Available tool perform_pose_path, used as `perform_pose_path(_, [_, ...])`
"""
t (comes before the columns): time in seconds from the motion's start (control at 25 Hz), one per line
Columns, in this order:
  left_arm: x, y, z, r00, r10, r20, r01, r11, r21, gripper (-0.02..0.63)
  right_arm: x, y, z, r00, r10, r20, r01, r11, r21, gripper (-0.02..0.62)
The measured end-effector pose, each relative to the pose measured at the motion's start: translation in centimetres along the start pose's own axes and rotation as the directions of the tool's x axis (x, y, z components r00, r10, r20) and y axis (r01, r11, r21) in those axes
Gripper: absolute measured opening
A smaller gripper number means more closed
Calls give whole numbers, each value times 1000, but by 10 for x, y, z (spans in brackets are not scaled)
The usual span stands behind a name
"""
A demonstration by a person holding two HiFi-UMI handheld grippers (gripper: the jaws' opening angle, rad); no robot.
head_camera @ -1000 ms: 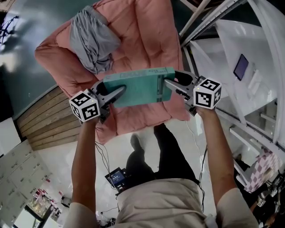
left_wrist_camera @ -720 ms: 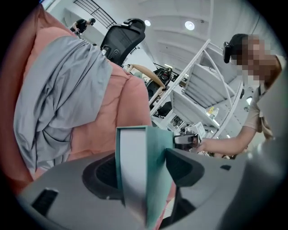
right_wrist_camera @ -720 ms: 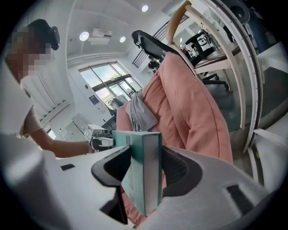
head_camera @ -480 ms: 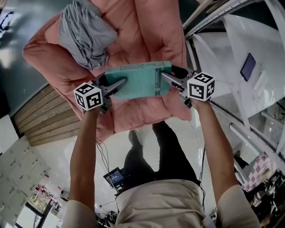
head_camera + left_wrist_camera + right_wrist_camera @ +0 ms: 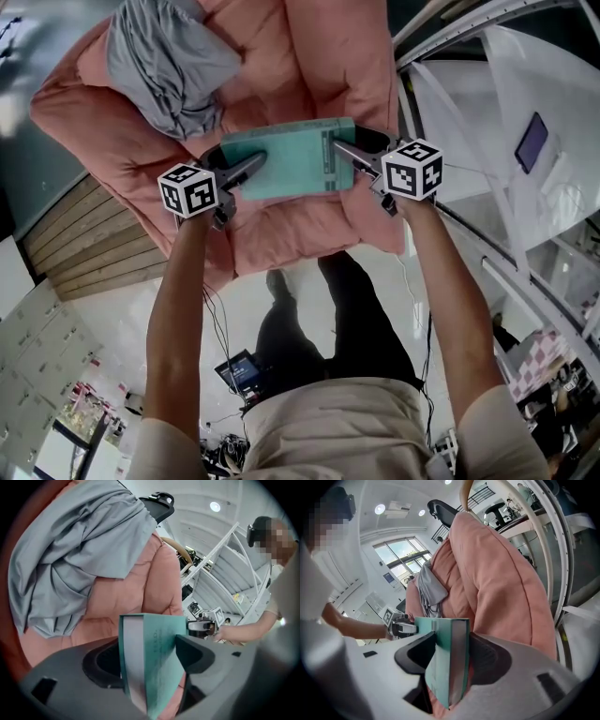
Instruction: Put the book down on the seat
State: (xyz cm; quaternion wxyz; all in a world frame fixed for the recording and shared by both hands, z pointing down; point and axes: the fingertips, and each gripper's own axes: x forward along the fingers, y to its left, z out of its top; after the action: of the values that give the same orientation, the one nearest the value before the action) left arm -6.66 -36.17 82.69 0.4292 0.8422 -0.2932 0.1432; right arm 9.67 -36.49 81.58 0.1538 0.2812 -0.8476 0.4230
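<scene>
Left gripper, jaws opening round the book, arm outstretched.

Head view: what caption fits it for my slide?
Teal book at pink seat, gripped by right gripper; left gripper opening its jaws around it.

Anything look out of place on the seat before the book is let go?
A grey garment lies crumpled on the pink seat, beyond the book, not under it. The left hand-held gripper is opening its jaws round the book; the right hand-held gripper grips it.
</scene>
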Motion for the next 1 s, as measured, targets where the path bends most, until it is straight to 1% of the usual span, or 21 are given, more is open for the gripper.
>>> perform_pose_path(0.12, [3,11,-6,1000,20,-3,-20,1000,-22,320,6,-4,-3,1000,-21,-11,21,1000,-14,209])
perform_pose_path(0.28, [6,23,-12,998,67,-17,-68,997,-24,331,11,-7,-4,998,-52,-19,51,997,-49,215])
perform_pose_path(0.36, [6,30,-16,994,108,-35,-108,994,-17,341,13,-8,-6,997,-75,-26,73,994,-78,216])
perform_pose_path(0.44, [4,37,-22,985,162,-62,-163,987,-4,345,15,-8,-8,994,-104,-42,99,988,-118,218])
perform_pose_path(0.52, [2,43,-29,971,217,-96,-217,976,18,345,18,-6,-12,987,-144,-72,130,976,-174,218])
perform_pose_path(0.56, [2,44,-32,967,233,-107,-231,973,23,346,19,-6,-14,982,-167,-89,146,968,-202,213])
perform_pose_path(0.72, [0,43,-36,965,239,-108,-241,970,-11,348,20,-9,-18,958,-249,-144,201,938,-284,213])
perform_pose_path(0.88, [-6,41,-41,955,268,-128,-269,963,7,347,17,-10,-22,930,-317,-186,230,897,-377,210])
perform_pose_path(1.0, [-14,38,-43,943,303,-140,-303,953,22,347,12,-9,-23,914,-354,-200,253,881,-401,213])
